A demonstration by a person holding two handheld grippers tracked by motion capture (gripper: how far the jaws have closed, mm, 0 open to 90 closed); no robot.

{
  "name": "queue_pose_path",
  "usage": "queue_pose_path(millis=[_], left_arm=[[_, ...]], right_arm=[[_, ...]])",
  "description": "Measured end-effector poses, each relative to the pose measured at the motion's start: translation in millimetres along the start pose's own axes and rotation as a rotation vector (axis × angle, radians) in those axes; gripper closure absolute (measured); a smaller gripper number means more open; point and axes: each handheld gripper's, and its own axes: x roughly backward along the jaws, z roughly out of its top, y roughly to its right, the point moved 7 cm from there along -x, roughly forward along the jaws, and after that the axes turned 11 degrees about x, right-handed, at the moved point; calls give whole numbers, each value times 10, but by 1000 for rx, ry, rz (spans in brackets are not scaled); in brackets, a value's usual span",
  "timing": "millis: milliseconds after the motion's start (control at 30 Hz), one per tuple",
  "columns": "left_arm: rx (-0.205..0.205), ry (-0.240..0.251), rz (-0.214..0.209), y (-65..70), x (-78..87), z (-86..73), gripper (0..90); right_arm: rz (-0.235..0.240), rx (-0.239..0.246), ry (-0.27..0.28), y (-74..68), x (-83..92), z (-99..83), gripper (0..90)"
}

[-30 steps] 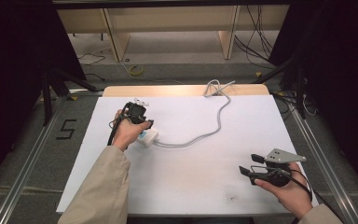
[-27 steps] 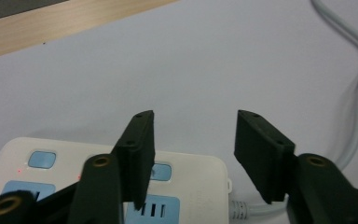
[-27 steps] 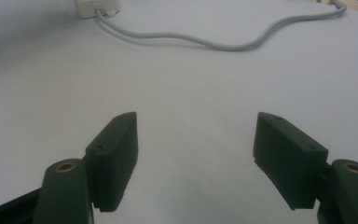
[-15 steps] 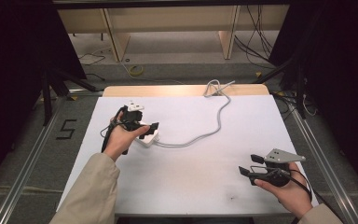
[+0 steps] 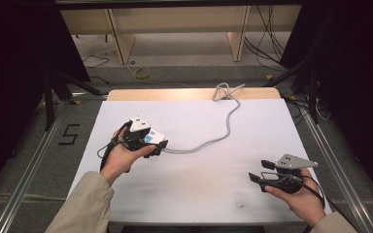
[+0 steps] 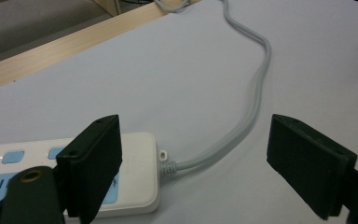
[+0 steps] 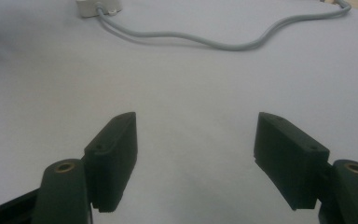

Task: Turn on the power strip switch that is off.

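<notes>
Since a second ago my left gripper (image 5: 159,145) has slid back toward me and to the left, off the white plastic power strip with pale blue sockets (image 6: 135,172), and its jaws have just been opening; now they stand wide apart with nothing clamped between them. In the left gripper view the cord end of the strip sits behind my left jaw, and the bare white sheet and a stretch of cord fill the gap between the jaws.

That strip lies flat on the left half of the white table sheet (image 5: 204,194), just ahead of my left hand (image 5: 121,158). From above, my gripper and its grey plate cover most of it; I can make out little more than a blue-and-white corner there. In the left gripper view the strip is cut off at the left and bottom edges, so I count two small blue buttons and part of one socket, no more. A faint red glow shows near the buttons, too small to read.

One grey round cord (image 5: 223,131) runs from the strip's end in a loose S-curve to the far edge of the table, where it bunches on the bare wooden strip (image 5: 175,93).

My right gripper (image 5: 258,171) rests low at the near right corner, well apart from the strip, jaws spread and empty over bare sheet.
</notes>
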Motion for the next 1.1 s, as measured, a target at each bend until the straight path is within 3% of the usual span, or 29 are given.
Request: queue_pose_path(millis=[200, 300, 500, 900, 1100], left_arm=[[-31, 10, -15, 70, 135, -169, 159], [-50, 42, -2, 80, 189, -257, 157], [-70, 21, 13, 48, 274, -456, 142], [-51, 7, 55, -27, 513, -796, 153], [-65, 4, 61, -7, 514, -817, 153]], right_arm=[[4, 0, -2, -3, -8, -1, 307], [7, 4, -2, -4, -13, -3, 307], [10, 3, -2, -7, -20, -3, 307], [11, 7, -3, -6, -23, -8, 306], [11, 6, -6, -3, -20, -13, 306]])
